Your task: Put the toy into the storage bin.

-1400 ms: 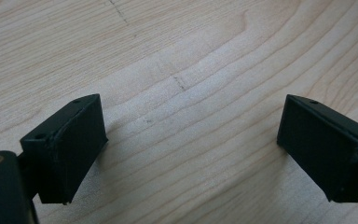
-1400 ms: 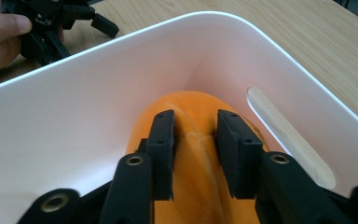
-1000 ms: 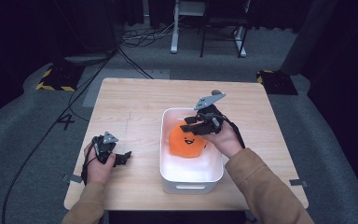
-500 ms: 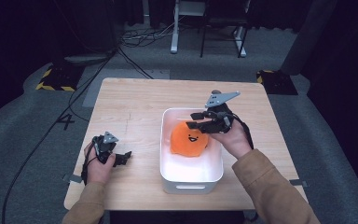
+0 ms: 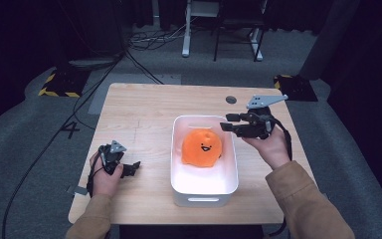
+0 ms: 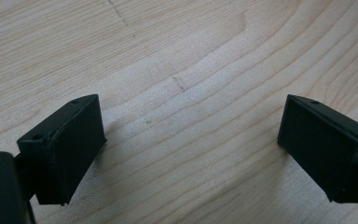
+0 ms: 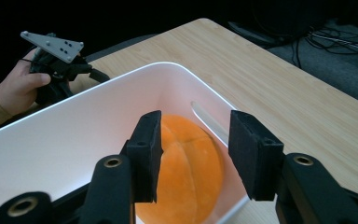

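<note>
An orange plush toy (image 5: 202, 147) with a small smiling face lies in a white rectangular bin (image 5: 205, 186) near the middle of the wooden table; in the right gripper view the plush toy (image 7: 191, 163) sits below the jaws inside the bin (image 7: 65, 135). My right gripper (image 5: 226, 122) hovers over the bin's right rim, open and holding nothing. My left gripper (image 5: 134, 167) rests low over the table left of the bin, open with bare wood between its jaws. The left gripper (image 7: 81, 70) is also seen far off in the right gripper view.
The wooden table (image 5: 144, 114) has bare surface behind and left of the bin. A small round grommet (image 5: 231, 99) sits near the table's far right. Cables (image 5: 144, 42) and chair legs (image 5: 219, 35) lie on the grey floor beyond.
My right gripper has let go of the orange plush toy, lifted out of the bin and drawn back to the right. The toy now lies in the bin. The left gripper stayed put.
</note>
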The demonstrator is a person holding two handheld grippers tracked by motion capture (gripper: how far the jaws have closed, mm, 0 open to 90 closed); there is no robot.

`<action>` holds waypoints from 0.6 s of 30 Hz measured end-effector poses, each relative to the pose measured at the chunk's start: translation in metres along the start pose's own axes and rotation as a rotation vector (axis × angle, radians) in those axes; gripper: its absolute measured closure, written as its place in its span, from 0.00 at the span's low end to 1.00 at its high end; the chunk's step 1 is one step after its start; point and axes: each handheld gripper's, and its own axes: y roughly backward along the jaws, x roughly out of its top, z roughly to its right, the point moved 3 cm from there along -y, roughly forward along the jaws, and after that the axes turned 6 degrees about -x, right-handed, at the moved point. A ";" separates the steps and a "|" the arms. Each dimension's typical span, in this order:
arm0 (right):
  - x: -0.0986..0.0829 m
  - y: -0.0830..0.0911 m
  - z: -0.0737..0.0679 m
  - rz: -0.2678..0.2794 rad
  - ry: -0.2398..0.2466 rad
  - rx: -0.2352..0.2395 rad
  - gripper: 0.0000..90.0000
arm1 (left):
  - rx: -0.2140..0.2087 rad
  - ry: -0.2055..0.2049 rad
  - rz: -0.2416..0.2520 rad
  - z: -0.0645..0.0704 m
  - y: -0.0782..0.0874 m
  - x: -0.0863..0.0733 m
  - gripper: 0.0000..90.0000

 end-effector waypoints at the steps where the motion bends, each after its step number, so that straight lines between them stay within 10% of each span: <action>1: -0.001 0.003 0.002 0.005 -0.015 -0.006 0.60 | 0.000 0.000 0.000 0.000 0.000 0.000 0.08; 18: -0.042 0.059 0.045 0.034 -0.091 -0.134 0.52 | 0.006 0.010 0.006 0.001 0.000 -0.001 0.09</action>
